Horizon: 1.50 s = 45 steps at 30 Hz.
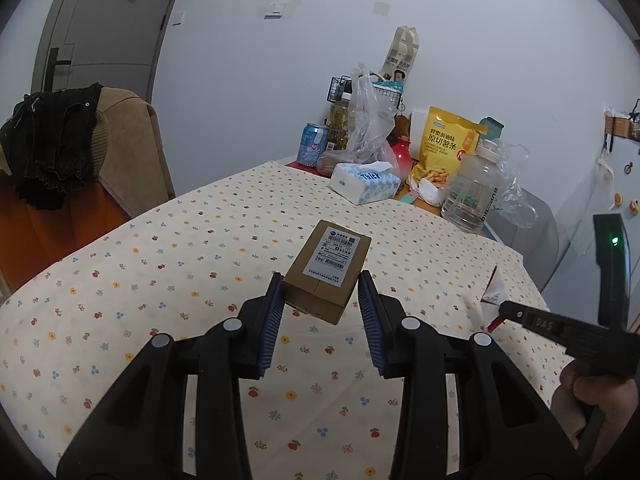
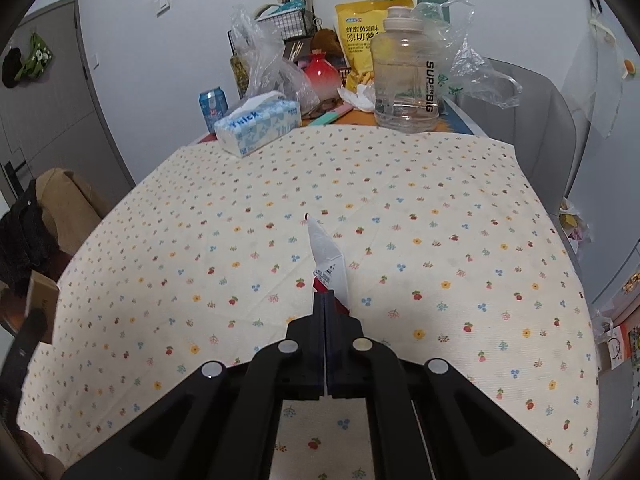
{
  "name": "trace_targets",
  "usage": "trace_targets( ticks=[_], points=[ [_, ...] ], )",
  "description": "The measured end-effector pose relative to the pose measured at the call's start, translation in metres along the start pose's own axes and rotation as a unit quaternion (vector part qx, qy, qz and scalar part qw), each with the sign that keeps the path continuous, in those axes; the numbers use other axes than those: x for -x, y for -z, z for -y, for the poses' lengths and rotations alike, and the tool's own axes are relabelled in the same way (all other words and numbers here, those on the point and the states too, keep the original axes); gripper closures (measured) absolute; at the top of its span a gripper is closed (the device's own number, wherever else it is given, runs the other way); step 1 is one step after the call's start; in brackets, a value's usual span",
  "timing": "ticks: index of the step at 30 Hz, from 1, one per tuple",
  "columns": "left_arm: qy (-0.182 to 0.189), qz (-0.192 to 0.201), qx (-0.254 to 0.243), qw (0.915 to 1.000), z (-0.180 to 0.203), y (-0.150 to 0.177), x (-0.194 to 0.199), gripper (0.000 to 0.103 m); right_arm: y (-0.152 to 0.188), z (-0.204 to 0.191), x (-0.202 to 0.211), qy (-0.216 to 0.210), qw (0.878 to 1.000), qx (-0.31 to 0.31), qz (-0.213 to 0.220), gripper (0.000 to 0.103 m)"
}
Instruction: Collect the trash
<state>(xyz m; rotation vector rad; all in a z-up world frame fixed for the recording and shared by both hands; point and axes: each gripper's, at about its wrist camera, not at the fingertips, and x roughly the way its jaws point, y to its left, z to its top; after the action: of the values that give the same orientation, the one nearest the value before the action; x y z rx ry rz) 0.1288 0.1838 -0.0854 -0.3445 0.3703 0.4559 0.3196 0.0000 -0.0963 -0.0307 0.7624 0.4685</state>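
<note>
I see the cardboard box (image 1: 328, 270) near the middle of the table (image 1: 140, 280), between my left gripper's (image 1: 321, 294) fingers. Behind it, at the far edge, the tissue pack (image 1: 364, 182) lies left of the water bottle (image 1: 474, 188).

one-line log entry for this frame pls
task: collect trash | left gripper: open, astride cardboard box | right gripper: shut on wrapper | tablecloth: box not yet gripped
</note>
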Motion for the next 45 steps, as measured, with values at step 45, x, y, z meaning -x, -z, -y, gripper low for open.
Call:
trace_targets(
  ticks=[45],
  points=[
    [0.204, 0.049, -0.127, 0.9694, 0.240, 0.053, 0.135, 0.065, 0.118, 0.202, 0.253, 0.104, 0.980, -0.139, 0.094, 0.102]
  ],
)
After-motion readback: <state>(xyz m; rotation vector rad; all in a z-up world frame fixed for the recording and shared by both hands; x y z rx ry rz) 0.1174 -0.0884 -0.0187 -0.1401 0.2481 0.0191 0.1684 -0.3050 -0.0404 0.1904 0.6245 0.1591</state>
